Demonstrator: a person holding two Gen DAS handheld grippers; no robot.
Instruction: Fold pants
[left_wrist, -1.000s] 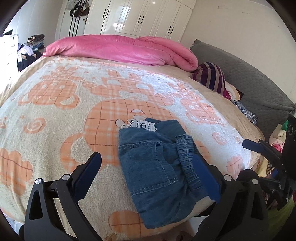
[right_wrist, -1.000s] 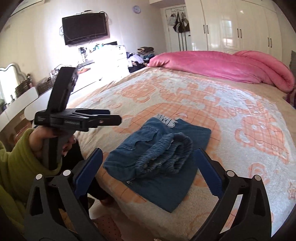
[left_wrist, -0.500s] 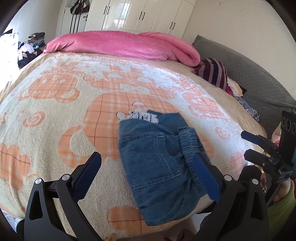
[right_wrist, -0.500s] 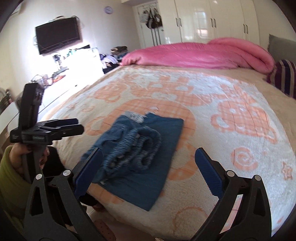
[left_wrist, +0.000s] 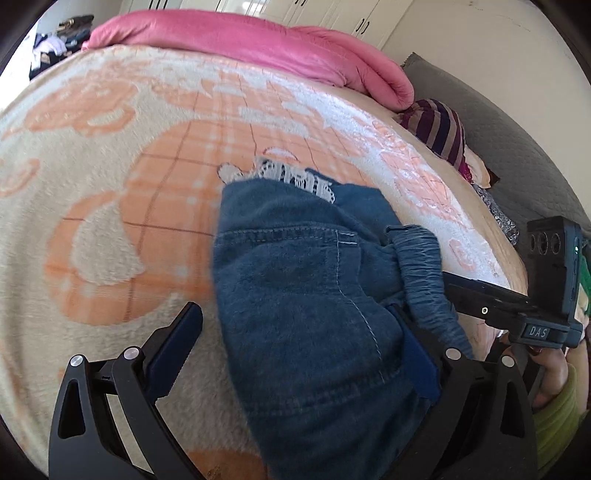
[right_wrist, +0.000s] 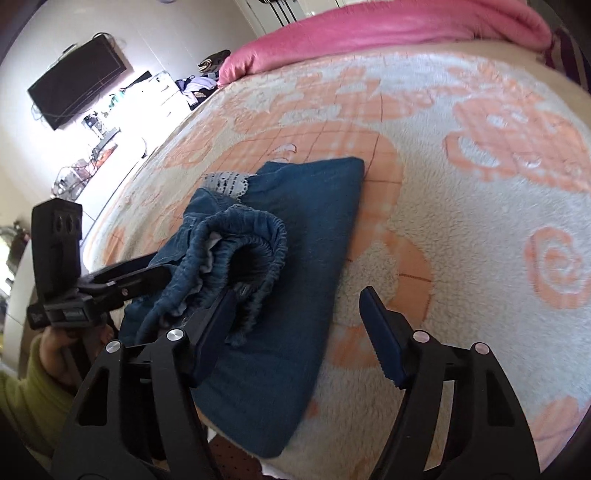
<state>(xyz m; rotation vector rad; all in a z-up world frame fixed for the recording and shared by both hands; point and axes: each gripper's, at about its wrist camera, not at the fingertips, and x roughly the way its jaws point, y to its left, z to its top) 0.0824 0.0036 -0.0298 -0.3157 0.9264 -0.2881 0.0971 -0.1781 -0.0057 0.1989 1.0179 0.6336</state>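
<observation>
Two grippers work at the near edge of the bed (left_wrist: 110, 206), where we find the folded denim pants (left_wrist: 314, 314) lying on the orange-patterned blanket (right_wrist: 461, 206) with the elastic waistband (right_wrist: 255, 240) bunched on top. We hold the left gripper (left_wrist: 299, 354) with jaws wide, straddling the near end of the pants. The right gripper (right_wrist: 299, 325) also has jaws wide, its left finger (right_wrist: 218, 317) pushed into the waistband opening.
</observation>
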